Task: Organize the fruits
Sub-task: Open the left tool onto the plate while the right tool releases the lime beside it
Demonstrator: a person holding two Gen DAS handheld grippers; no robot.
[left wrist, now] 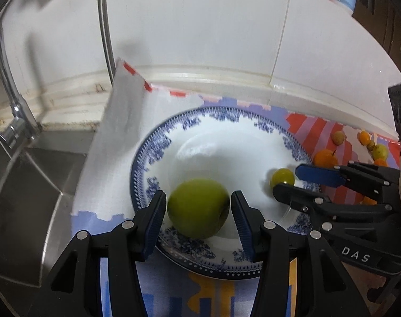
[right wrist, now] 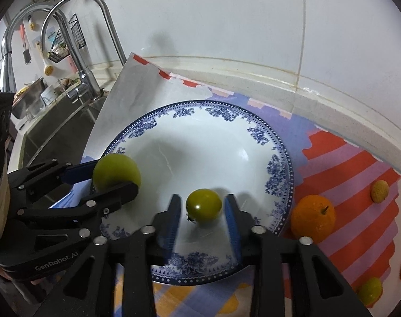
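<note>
A blue-and-white plate [left wrist: 158, 148] [right wrist: 274, 142] lies on a patterned cloth. A large green fruit [left wrist: 198, 208] [right wrist: 116, 172] rests on the plate between the pads of my open left gripper [left wrist: 197, 208] [right wrist: 109, 178]; small gaps show on both sides. A small green fruit [right wrist: 204, 205] [left wrist: 281, 177] lies on the plate between the pads of my open right gripper [right wrist: 202, 208] [left wrist: 293, 179], also with gaps. An orange [right wrist: 313, 217] [left wrist: 325, 158] and several small fruits lie on the cloth right of the plate.
A steel sink [left wrist: 28, 198] and tall faucet [left wrist: 102, 26] [right wrist: 81, 52] lie to the left. A raised white paper sheet [left wrist: 121, 121] stands at the plate's left. The tiled wall and counter ledge [right wrist: 306, 89] run behind.
</note>
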